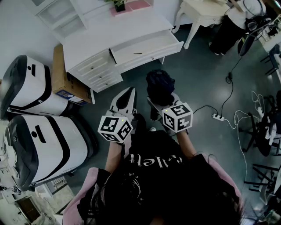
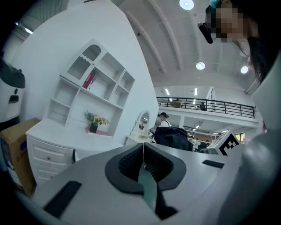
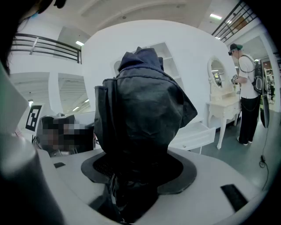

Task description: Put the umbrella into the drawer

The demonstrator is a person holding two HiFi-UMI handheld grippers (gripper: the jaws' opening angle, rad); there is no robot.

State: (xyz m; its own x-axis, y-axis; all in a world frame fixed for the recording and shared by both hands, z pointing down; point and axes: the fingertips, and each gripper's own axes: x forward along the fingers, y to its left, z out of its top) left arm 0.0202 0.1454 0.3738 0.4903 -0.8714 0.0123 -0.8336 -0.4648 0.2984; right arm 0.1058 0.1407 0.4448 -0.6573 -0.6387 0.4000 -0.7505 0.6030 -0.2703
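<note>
The person [image 1: 162, 184] stands at the near edge of the head view, in a black top with pink sleeves, one gripper in each hand.

Left gripper [image 1: 129, 92]: its fingers [image 2: 131, 160] are pressed together with nothing between them. It is held level, pointing toward the far desk.

Right gripper [image 1: 161, 104]: it sits just right of the left one and tilts downward. Its fingers are spread wide and clamp the umbrella [image 3: 140, 110]. The umbrella is dark and folded, its bundled fabric filling the gap and rising out past the tips. It hangs above the grey floor [image 1: 202, 79], well short of the desk.

On the floor to the right lies a power strip [image 1: 217, 117] with white cables. At the near left stand two white and black machines [image 1: 44, 145], with a cardboard box [image 1: 63, 77] beyond them.

Farther on is the white desk [image 1: 118, 30]. Its wide drawer [image 1: 147, 48] is pulled open toward the person, and a stack of smaller closed drawers [image 1: 94, 70] sits to its left. A flower pot [image 1: 119, 5] stands on the desk's far side.

A white side table [image 1: 206, 13] is at the far right.
</note>
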